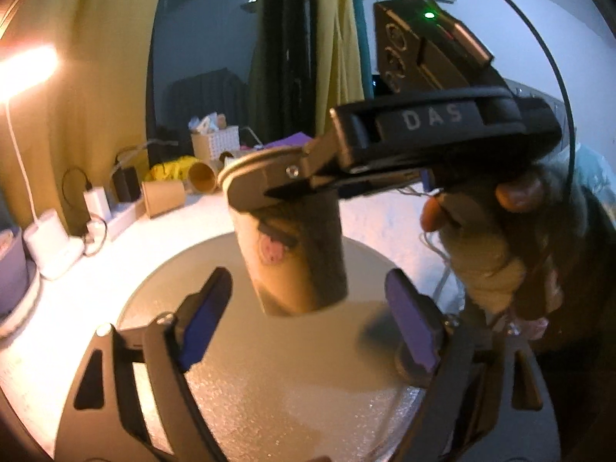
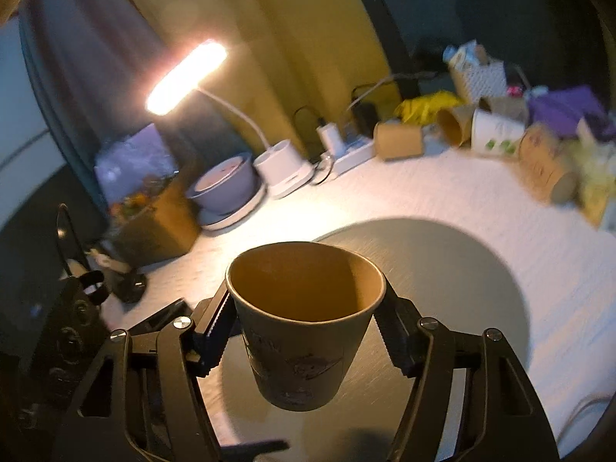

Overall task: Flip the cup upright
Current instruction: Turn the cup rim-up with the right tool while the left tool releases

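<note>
A brown paper cup (image 1: pixel 292 254) with a small printed figure hangs upright, mouth up, above a round grey mat (image 1: pixel 269 365). My right gripper (image 1: pixel 254 188) comes in from the right and is shut on the cup near its rim. In the right wrist view the cup (image 2: pixel 304 331) sits between the two fingers of my right gripper (image 2: pixel 306 308), open mouth up, a little above the mat (image 2: pixel 442 277). My left gripper (image 1: pixel 304 312) is open and empty just below and in front of the cup, one blue pad (image 1: pixel 204 323) on each side of it.
Several paper cups (image 2: pixel 496 133) lie on their sides along the back of the white table (image 2: pixel 462 200). A lit desk lamp (image 2: pixel 184 77), a bowl (image 2: pixel 227 188), a power strip with chargers (image 2: pixel 346 150), a white basket (image 2: pixel 477 73) and a box (image 2: pixel 154 223) stand at the back and left.
</note>
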### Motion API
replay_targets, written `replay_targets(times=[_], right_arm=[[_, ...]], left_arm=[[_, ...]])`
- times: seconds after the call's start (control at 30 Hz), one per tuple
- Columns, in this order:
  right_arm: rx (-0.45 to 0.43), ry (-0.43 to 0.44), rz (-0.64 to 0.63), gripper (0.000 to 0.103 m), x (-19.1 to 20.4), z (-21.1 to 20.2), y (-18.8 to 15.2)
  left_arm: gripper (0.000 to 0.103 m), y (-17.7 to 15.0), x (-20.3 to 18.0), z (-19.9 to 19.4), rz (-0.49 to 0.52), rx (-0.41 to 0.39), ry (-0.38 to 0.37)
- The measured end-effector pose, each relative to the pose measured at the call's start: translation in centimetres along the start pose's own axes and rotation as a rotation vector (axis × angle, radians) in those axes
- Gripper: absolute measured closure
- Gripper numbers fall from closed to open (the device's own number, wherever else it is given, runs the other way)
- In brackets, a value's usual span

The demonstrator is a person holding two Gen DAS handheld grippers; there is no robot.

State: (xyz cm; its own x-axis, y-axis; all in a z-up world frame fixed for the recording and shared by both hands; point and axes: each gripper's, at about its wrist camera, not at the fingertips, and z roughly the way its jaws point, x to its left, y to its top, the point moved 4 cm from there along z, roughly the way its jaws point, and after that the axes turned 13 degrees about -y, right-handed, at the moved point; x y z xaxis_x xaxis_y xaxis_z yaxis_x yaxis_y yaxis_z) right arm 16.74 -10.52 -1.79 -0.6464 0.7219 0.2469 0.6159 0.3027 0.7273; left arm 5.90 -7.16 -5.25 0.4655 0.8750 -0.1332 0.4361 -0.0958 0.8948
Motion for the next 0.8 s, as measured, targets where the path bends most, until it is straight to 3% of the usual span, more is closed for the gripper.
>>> replay_targets(times=[0.17, 0.27, 0.5, 0.8], right_arm=[[-0.086, -0.143, -0.077, 0.033, -0.4, 1.2, 0.7], [-0.093, -0.182, -0.101, 0.033, -0.6, 2.7, 1.0], [-0.081, -0.221, -0.138, 0.033, -0.3, 6.6, 1.6], [-0.087, -0.263, -0.211, 0.033, 0.7, 10.2, 2.7]], left_arm=[[0.019, -0.4, 2.2, 0.2, -0.136, 0.015, -0.024], [0.019, -0.8, 4.1, 0.1, -0.230, 0.019, -0.007], [0.019, -2.3, 9.4, -1.0, -0.447, 0.017, 0.135], [0.019, -3.5, 12.7, -1.9, -0.542, 0.017, 0.269]])
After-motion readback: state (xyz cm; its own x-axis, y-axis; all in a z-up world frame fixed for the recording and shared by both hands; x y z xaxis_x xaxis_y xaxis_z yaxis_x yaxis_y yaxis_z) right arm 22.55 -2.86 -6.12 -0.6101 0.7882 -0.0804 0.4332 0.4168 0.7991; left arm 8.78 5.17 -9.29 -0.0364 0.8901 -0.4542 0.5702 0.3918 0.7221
